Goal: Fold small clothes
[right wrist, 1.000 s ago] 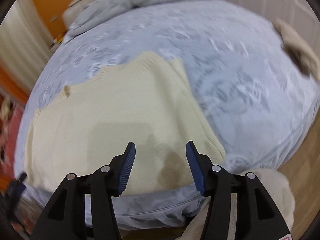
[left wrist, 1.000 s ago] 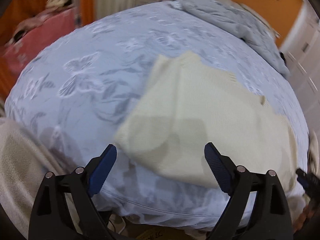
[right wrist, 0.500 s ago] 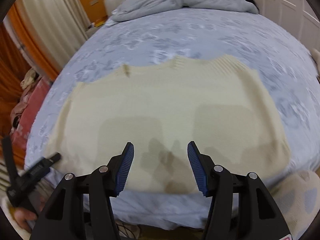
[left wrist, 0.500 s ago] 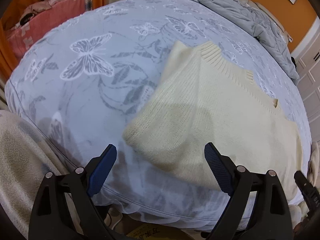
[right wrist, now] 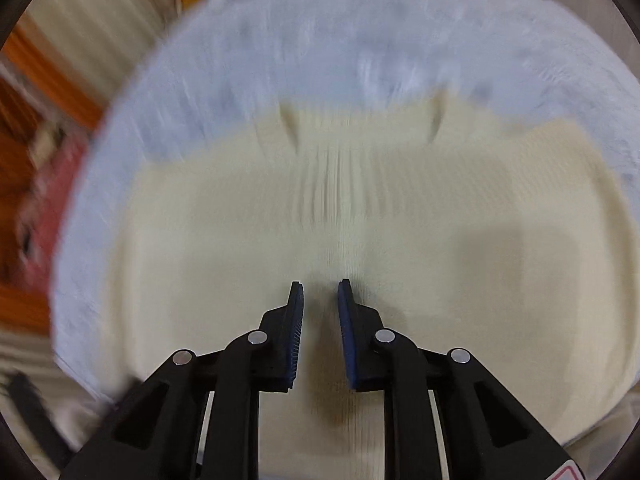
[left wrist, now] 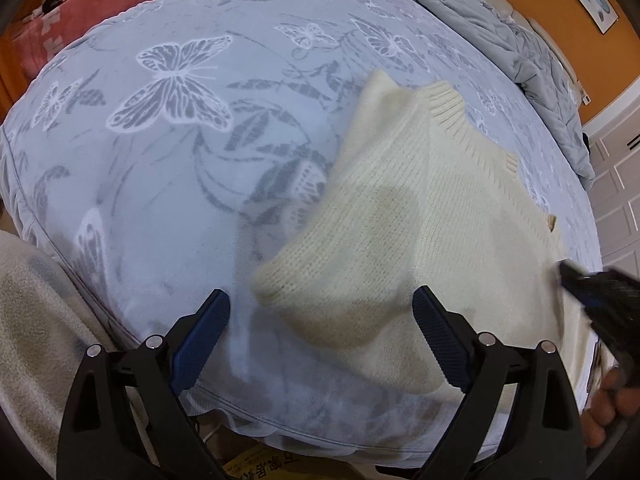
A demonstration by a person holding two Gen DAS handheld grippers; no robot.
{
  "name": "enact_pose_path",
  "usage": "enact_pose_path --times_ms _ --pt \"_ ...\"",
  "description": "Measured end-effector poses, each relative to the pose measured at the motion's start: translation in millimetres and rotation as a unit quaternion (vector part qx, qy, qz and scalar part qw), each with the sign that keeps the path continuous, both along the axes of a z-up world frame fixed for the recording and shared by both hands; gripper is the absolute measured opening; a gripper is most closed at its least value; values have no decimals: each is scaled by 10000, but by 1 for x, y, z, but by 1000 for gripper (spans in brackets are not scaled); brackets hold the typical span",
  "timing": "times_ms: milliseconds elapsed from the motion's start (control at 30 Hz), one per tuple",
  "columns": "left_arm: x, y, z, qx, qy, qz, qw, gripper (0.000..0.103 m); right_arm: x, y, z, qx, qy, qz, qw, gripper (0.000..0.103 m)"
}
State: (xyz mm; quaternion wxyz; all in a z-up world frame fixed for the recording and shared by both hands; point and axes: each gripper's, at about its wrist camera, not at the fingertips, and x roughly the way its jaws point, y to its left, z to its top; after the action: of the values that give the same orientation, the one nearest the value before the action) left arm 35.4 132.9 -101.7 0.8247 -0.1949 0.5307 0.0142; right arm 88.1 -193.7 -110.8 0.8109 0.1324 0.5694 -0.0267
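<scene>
Both grippers, the left gripper (left wrist: 320, 312) and the right gripper (right wrist: 320, 292), are showing black plastic frames with silver screws and ribbed dark-blue fingers (left wrist: 202, 334); a red-edged sticker (right wrist: 568, 472) is peeking out.

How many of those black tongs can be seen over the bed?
2. The left tongs hover over the cream sweater's sleeve end; the right tongs are over its middle.

One cream sweater (left wrist: 420, 240), one butterfly-print bed cover (left wrist: 168, 152), one grey quilt (left wrist: 500, 36), two grippers.

Cream sweater (left wrist: 420, 240) on butterfly-print bedspread (left wrist: 168, 128) — wide-open left gripper (left wrist: 322, 328) above its sleeve end
</scene>
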Motion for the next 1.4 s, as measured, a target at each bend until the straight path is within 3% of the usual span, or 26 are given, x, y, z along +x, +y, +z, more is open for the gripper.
enact_pose_path --times_ms 67,133,200,300,367,433,500,533,567,667,767,867,1000,1100,1200,1267,1333,1400 --pt "3 -1 -1 9 -8 -29 10000 94 4 15 -4 -464 -86 291 9985 12" --pt "4 0 -1 -71 -50 -23 10000 96 8 22 -1 -618 8 321 9976 17" --pt "6 4 -1 -314 -117 83 9994 97 7 23 10 -518 3 294 9982 16" --pt "8 16 -3 -774 -196 371 9961 97 -14 15 33 -184 -365 187 9990 15" --pt "9 24 -5 -1077 -237 592 9921 97 -31 7 28 -233 -270 73 9993 15" --pt "10 29 -6 -1272 -286 732 9888 97 -37 -1 12 -261 -74 32 9996 9" --pt "13 28 -6 -1258 -356 691 9890 79 -42 -3 3 -226 -311 162 9991 9" --pt "17 25 -6 -1256 -388 517 9900 50 -42 0 3 -296 -354 233 9987 9" --pt "21 24 -9 -1303 -331 394 9901 41 -41 2 3 -361 -366 280 9983 11" --pt "23 26 -9 -1497 -304 349 9877 29 -42 3 3 -390 -404 371 9977 12" --pt "22 18 16 -1445 -583 82 9877 20 -45 -9 3 48 -546 336 9979 14" --pt "21 -12 66 -1384 -1041 -481 9837 15 -64 -38 19 962 -941 -131 9908 19" --pt "14 -86 133 -1162 -1614 -1490 9686 15 -101 -75 47 1225 -1498 -371 9804 22" --pt "6 -157 152 -1068 -1719 -2242 9533 15 -135 -116 54 1276 -1593 -720 9763 31" --pt "-7 -230 136 -825 -1500 -2934 9405 15 -175 -160 45 1413 -1543 -1251 9698 31" --pt "-18 -274 109 -567 -1170 -3382 9321 16 -195 -187 33 1948 -1488 -1708 9543 33" --pt "-30 -300 74 -76 -765 -3620 9290 19 -202 -202 24 2508 -1476 -1993 9357 47" --pt "-38 -307 53 261 -508 -3572 9323 24 -202 -207 23 2504 -1542 -2036 9338 62"
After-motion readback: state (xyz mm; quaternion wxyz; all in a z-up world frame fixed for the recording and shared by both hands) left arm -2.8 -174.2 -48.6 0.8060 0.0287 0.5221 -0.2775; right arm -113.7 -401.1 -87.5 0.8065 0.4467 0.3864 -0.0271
